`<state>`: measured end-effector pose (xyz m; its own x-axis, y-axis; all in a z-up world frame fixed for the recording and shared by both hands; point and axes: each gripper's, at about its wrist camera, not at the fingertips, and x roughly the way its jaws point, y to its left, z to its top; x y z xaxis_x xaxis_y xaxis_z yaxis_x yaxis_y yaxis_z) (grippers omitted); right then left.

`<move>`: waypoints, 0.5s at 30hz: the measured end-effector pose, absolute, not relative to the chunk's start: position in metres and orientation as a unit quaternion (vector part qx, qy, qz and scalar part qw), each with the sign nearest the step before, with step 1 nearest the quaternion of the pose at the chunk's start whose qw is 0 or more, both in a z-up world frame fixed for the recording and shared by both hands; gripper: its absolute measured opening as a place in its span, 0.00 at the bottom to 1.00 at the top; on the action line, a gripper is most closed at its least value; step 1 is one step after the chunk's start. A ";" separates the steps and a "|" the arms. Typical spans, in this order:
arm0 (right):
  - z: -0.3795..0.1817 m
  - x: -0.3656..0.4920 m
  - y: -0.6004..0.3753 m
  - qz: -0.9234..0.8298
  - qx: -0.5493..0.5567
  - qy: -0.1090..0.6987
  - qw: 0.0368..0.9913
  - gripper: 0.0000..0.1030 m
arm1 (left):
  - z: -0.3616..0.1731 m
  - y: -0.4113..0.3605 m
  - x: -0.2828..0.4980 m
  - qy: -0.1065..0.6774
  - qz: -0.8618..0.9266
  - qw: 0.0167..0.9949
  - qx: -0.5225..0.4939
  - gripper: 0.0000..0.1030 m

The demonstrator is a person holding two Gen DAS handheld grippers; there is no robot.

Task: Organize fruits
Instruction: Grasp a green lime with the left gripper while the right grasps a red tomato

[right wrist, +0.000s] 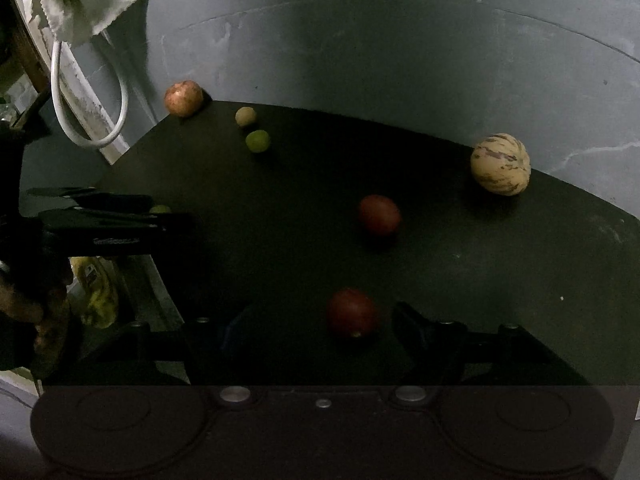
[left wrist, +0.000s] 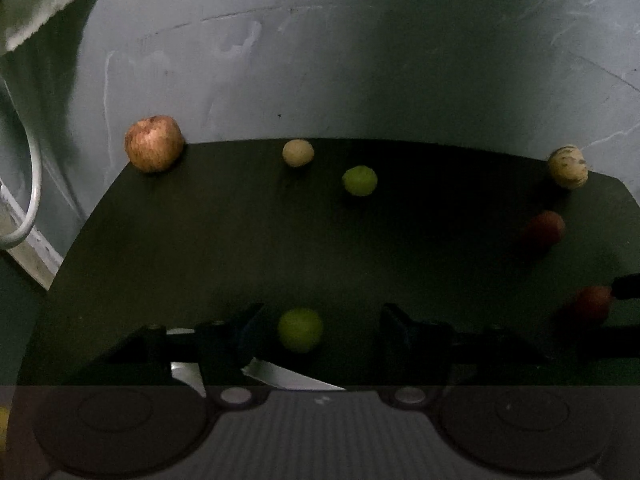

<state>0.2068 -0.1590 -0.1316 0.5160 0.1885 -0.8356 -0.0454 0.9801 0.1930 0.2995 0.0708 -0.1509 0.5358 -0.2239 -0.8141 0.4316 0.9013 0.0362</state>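
Several fruits lie on a dark table (left wrist: 200, 240). In the left wrist view my left gripper (left wrist: 320, 320) is open around a green fruit (left wrist: 300, 329) that sits between its fingers without touching them. Further off lie a red-yellow apple (left wrist: 154, 143), a beige fruit (left wrist: 298, 152), a second green fruit (left wrist: 359, 180), a striped melon (left wrist: 568, 167) and two dark red fruits (left wrist: 544, 229) (left wrist: 592, 304). In the right wrist view my right gripper (right wrist: 320, 324) is open around a dark red fruit (right wrist: 352, 313). Another red fruit (right wrist: 379, 215) and the striped melon (right wrist: 500, 163) lie beyond. The left gripper (right wrist: 120, 210) shows at the left.
A grey wall (left wrist: 360, 60) stands right behind the table. A white paper bag (right wrist: 80, 4) with a loop handle hangs at the far left. A yellowish bag (right wrist: 98, 292) lies below the table's left edge. A light blade-like piece (left wrist: 288, 376) shows under the left gripper.
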 end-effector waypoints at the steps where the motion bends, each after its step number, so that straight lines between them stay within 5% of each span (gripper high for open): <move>1: -0.132 0.207 -0.159 0.068 0.073 0.488 0.867 0.74 | -0.152 0.072 0.301 0.447 -0.188 0.867 0.115 0.60; 15: -0.136 0.211 -0.154 0.068 0.065 0.494 0.864 0.69 | -0.151 0.082 0.306 0.450 -0.184 0.868 0.102 0.28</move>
<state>0.2111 -0.1536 -0.1358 0.5024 0.1819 -0.8453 -0.0528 0.9823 0.1800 0.3056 0.0825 -0.1512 0.5270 -0.2265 -0.8191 0.4108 0.9116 0.0123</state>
